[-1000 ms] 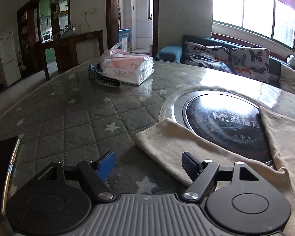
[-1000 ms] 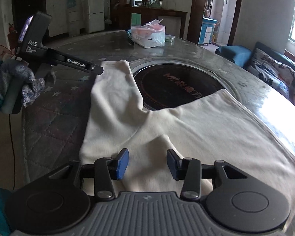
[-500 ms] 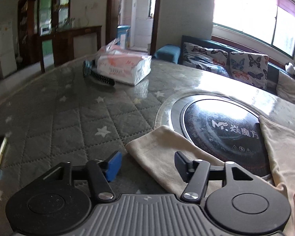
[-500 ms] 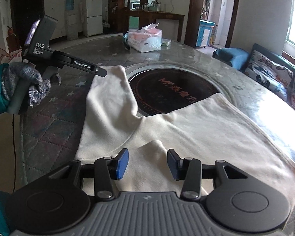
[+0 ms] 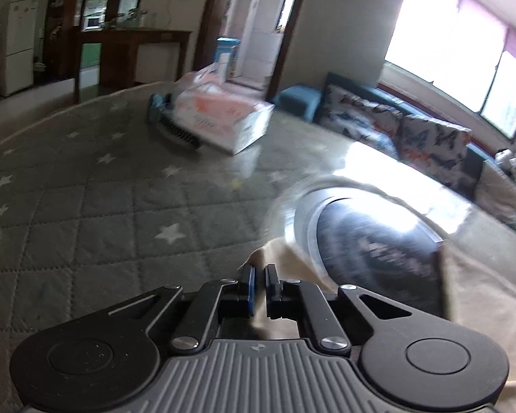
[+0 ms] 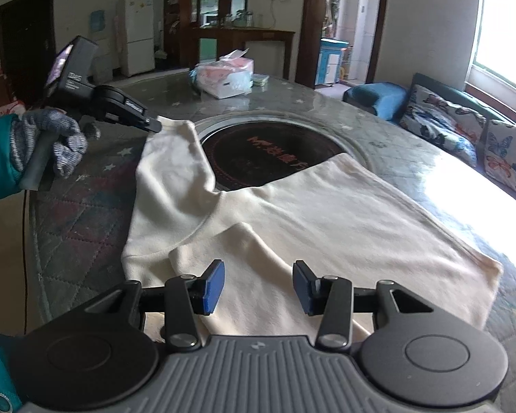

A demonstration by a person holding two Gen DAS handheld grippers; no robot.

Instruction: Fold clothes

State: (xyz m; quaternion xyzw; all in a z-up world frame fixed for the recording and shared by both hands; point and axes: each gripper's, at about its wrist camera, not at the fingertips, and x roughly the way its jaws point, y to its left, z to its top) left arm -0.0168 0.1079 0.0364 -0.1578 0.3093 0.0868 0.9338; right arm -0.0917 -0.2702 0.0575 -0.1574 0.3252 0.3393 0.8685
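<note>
Left tool (image 5: 257,287) pinched on the sleeve end (image 5: 275,258) of the cream shirt (image 6: 326,213); cloth sits between the nearly touching pads. In the right wrist view that tool (image 6: 151,124) meets the sleeve tip at the shirt's far left corner, held by a hand in a grey knit glove (image 6: 56,141) with a teal cuff. Left wrist view is motion-blurred, so the exact bite on the fabric is hard to read, and the tool body hides the cloth below the pads.

Shirt lies spread on the surface (image 6: 86,220), quilted star-pattern cover, partly draped over the round black inset (image 6: 268,151). Near sleeve is folded onto the body. Shirt's near edge is hidden behind the right tool housing.

Right tool (image 6: 258,285) partly open, over the folded sleeve, pads not pressing cloth.

Far side: tissue pack (image 6: 227,79), with a dark blurred object (image 5: 175,130) just beside it, unidentifiable.
</note>
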